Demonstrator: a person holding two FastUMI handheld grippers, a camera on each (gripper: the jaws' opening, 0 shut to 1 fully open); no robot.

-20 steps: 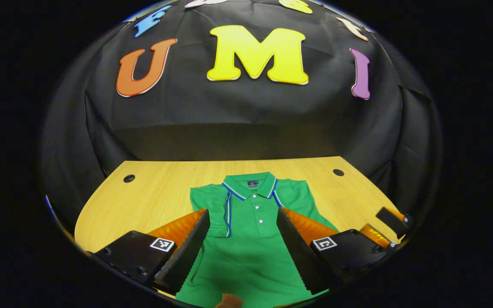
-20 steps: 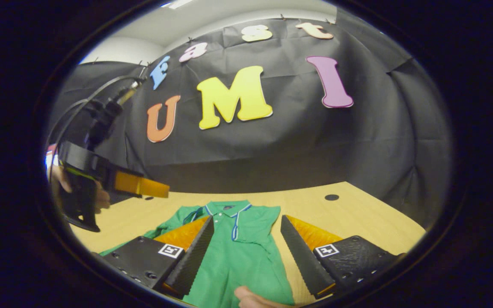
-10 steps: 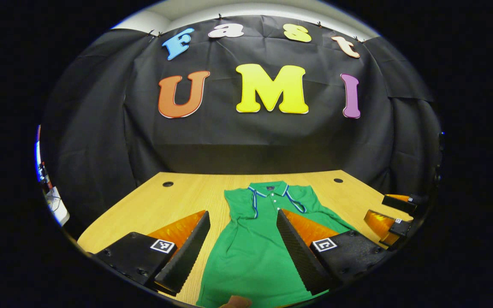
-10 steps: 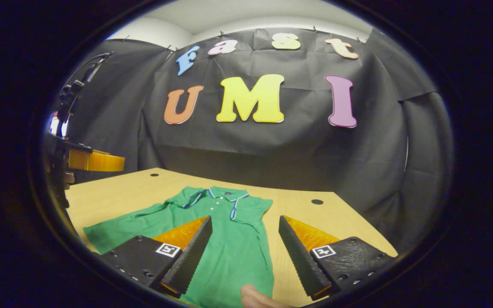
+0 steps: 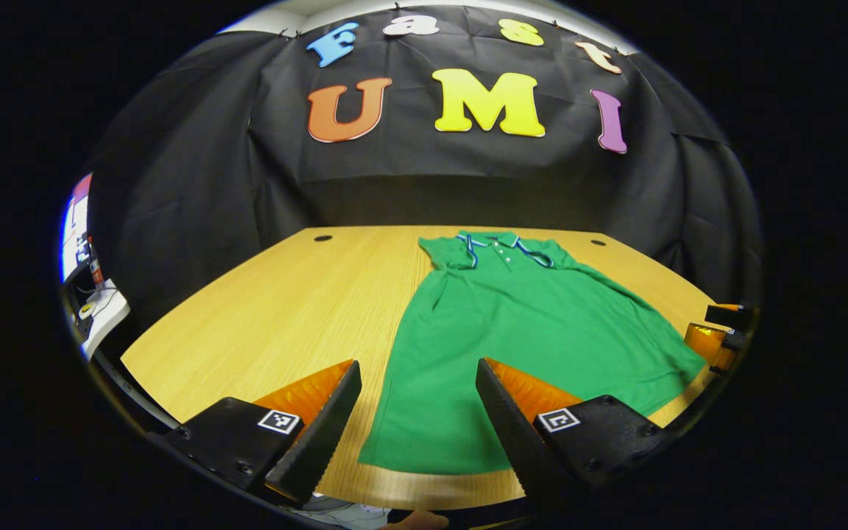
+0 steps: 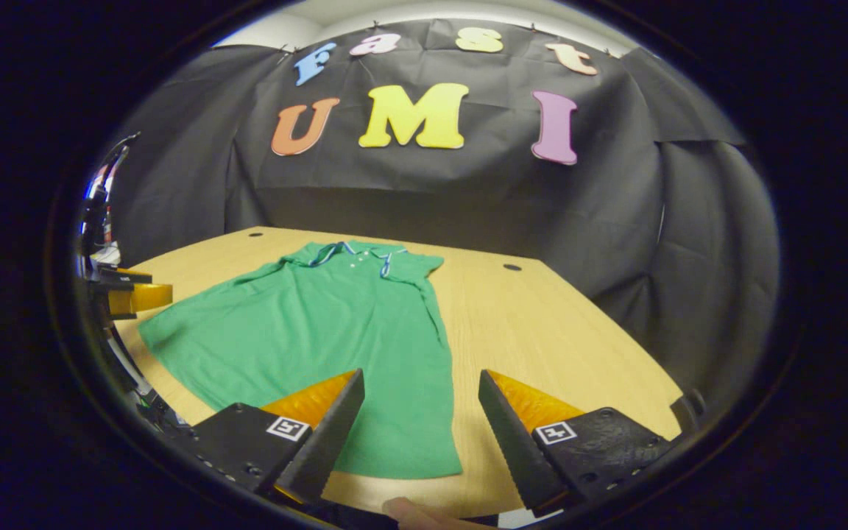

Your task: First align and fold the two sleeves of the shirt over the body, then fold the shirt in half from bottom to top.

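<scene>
A green polo shirt with a blue-and-white trimmed collar lies flat on the wooden table, collar at the far side, both sleeves folded over the body. My left gripper is open, hovering over the shirt's near left hem corner with nothing between its fingers. In the right gripper view the same shirt spreads to the left, and my right gripper is open above its near right hem corner. The other gripper shows at the left edge of the right gripper view; the right one shows at the right edge of the left gripper view.
The table's near edge runs just below the hem. Round cable holes sit at the far corners. A fingertip shows at the bottom of the right gripper view. Equipment stands off the table's left side.
Both grippers have pulled back toward the near edge, from over the shirt's chest to its hem. They stay open, and the shirt has not moved.
</scene>
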